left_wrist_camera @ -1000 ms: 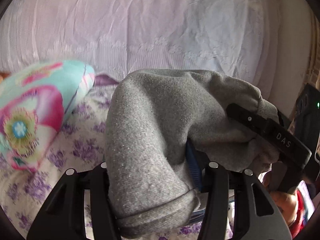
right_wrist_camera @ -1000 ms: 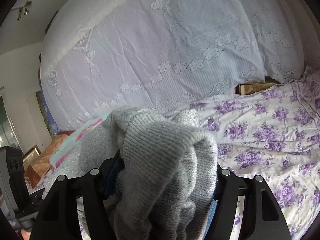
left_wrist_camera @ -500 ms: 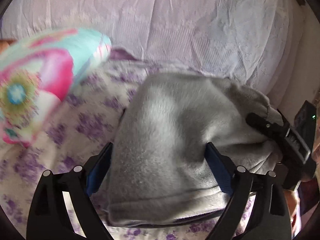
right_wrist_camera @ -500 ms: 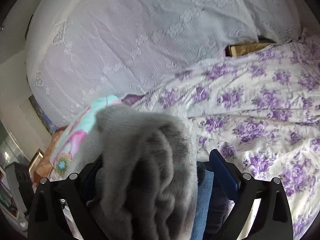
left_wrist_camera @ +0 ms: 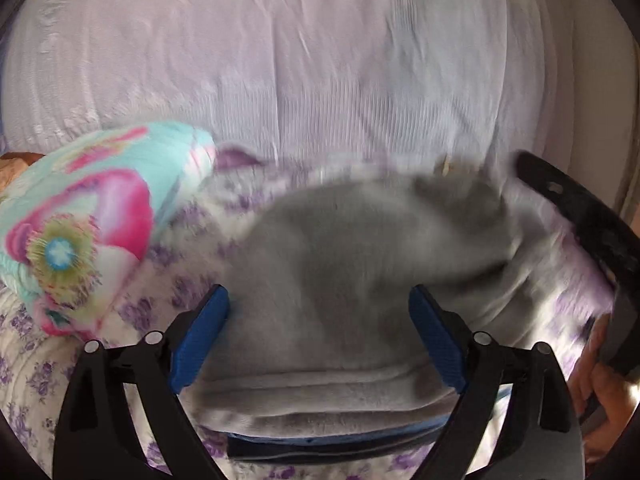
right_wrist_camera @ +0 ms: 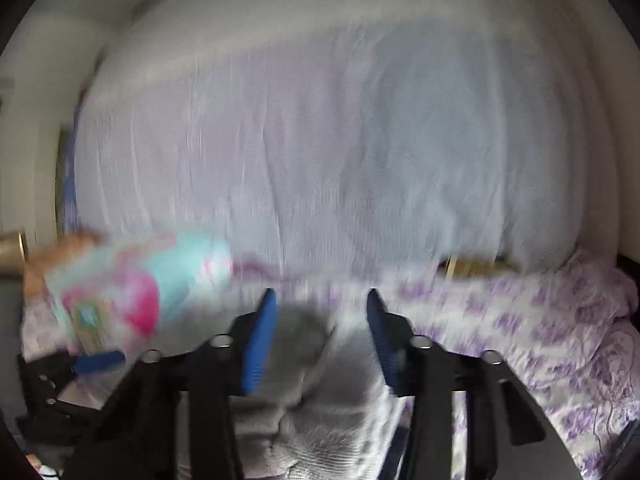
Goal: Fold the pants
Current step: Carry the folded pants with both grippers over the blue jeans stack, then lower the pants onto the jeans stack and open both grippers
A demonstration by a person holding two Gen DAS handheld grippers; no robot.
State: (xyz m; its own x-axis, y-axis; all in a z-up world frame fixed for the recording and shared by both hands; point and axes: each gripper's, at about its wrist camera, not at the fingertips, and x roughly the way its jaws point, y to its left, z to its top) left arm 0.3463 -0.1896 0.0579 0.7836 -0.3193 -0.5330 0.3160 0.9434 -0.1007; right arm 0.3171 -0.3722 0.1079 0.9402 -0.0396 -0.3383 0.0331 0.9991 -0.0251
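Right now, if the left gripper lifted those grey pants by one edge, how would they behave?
The grey pants would probably droop: they lie in soft, rounded folds. The thick fleece looks grippy, not slippery. Layers stacked at the near edge may slide apart, since the left gripper fingers are opening.

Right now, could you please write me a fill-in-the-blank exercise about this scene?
1. The folded pants are ____ in colour.
2. The bedsheet has ____ flowers.
3. The turquoise and pink pillow lies to the ____ of the pants in the left wrist view.

Missing words: grey; purple; left
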